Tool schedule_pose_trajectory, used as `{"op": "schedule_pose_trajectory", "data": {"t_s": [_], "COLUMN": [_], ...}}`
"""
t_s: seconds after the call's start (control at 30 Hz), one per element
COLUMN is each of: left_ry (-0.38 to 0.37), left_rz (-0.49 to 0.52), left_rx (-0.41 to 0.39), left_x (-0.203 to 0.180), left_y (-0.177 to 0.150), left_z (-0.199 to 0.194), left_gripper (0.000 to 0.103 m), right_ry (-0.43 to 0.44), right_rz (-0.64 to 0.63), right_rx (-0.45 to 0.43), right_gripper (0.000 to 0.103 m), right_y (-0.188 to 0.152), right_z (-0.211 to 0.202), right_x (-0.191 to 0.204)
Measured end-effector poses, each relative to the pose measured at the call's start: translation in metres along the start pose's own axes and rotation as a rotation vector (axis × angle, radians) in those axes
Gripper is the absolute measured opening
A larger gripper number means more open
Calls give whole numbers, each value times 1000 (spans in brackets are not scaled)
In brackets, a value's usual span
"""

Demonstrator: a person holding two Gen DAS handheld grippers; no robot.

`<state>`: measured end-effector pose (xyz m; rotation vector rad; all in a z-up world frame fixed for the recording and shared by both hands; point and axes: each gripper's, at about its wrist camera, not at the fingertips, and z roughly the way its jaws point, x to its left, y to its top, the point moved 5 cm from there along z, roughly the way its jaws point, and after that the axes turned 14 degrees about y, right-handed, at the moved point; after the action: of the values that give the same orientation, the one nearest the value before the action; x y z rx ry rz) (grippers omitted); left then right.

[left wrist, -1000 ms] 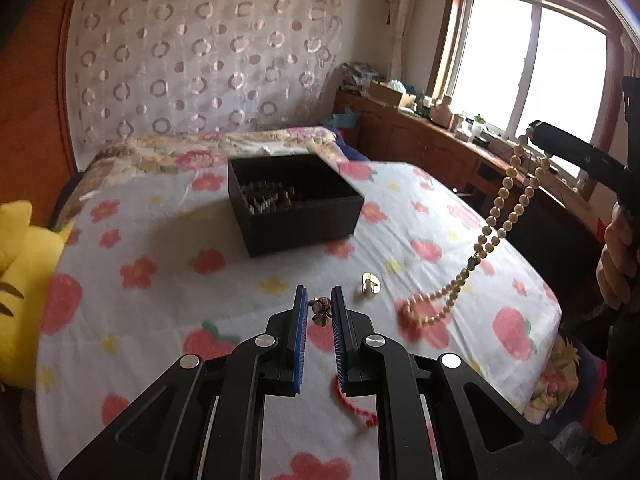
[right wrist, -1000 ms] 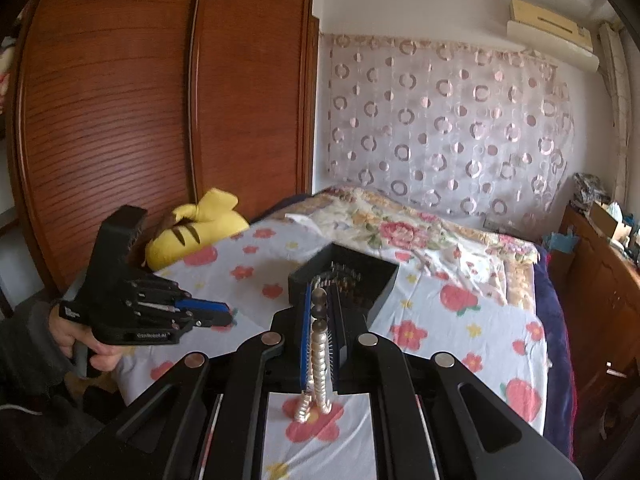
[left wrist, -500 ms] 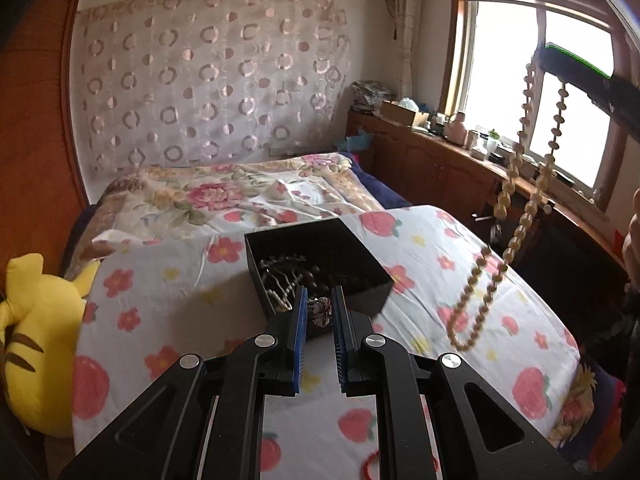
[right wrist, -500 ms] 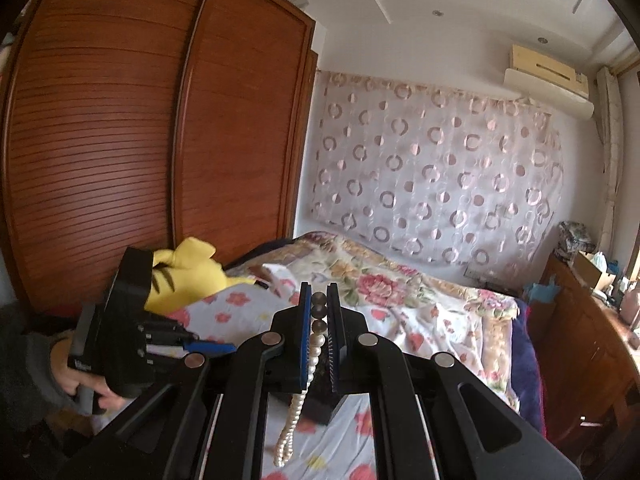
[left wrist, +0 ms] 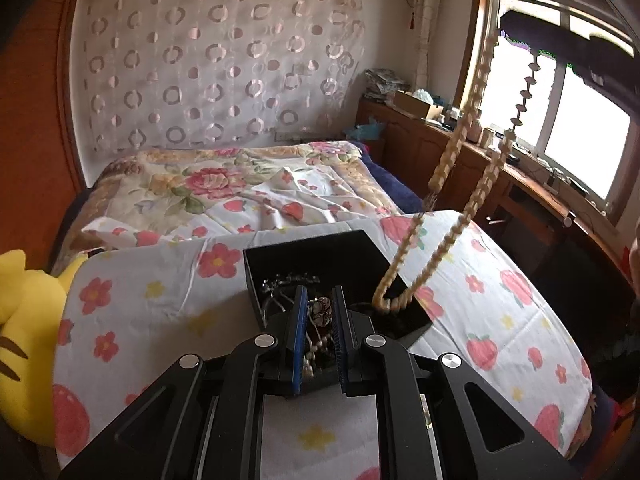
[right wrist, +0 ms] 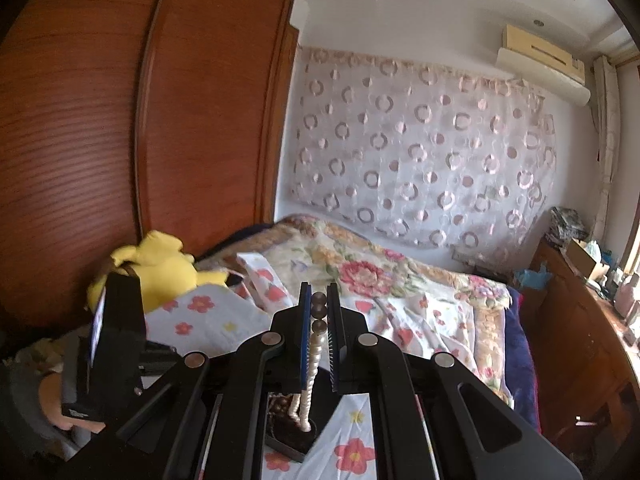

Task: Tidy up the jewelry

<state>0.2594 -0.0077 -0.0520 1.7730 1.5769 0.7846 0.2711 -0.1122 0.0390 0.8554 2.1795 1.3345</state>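
A black jewelry box (left wrist: 362, 252) sits on the floral-covered table, with metal pieces and beads inside. My left gripper (left wrist: 319, 310) is shut on a small silver ornament (left wrist: 320, 309) and holds it over the box's near side. My right gripper (right wrist: 319, 310) is shut on a cream bead necklace (right wrist: 310, 364), which hangs down as a long loop (left wrist: 448, 184); its lower end dangles over the box's right part (left wrist: 390, 302). In the right wrist view the box (right wrist: 290, 434) shows below the fingers, partly hidden by them.
A yellow plush toy (left wrist: 24, 320) lies at the table's left edge. A bed with a floral quilt (left wrist: 224, 192) stands behind the table. A wooden cabinet with clutter (left wrist: 460, 148) runs under the window at right. A wooden wardrobe (right wrist: 140, 120) stands at left.
My left gripper moved forward with the ornament, from the tablecloth to above the box. My right gripper lifted the necklace off the table and swung its hanging end over the box.
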Motion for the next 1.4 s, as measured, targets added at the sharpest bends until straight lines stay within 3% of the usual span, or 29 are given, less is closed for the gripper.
{"op": "schedule_pose_trajectory", "data": {"t_s": [0.13, 0.4, 0.73, 0.83, 0.9, 1.0, 1.17, 1.4], "left_ry": [14, 43, 86, 97, 103, 95, 85, 58], "left_rz": [-17, -30, -6, 7, 14, 23, 36, 37], "left_rx": [10, 29, 59, 57, 52, 45, 26, 36], "left_x": [2, 10, 23, 23, 23, 19, 11, 5], "left_y": [8, 0, -37, -45, -51, -59, -80, -114], "left_z": [11, 16, 13, 10, 6, -2, -22, -45], "left_gripper": [13, 36, 44, 45, 52, 57, 68, 71], "right_ry": [4, 30, 52, 55, 60, 63, 113, 189], "right_rz": [28, 77, 135, 142, 144, 144, 136, 88], "right_rx": [19, 89, 213, 219, 217, 212, 205, 323], "right_gripper": [9, 9, 9, 9, 10, 24, 25, 25], "right_y": [-12, -44, -95, -101, -103, -104, -122, -182], "right_z": [14, 45, 88, 88, 86, 81, 58, 47], "right_x": [-7, -13, -12, -10, -8, -6, 8, 44]}}
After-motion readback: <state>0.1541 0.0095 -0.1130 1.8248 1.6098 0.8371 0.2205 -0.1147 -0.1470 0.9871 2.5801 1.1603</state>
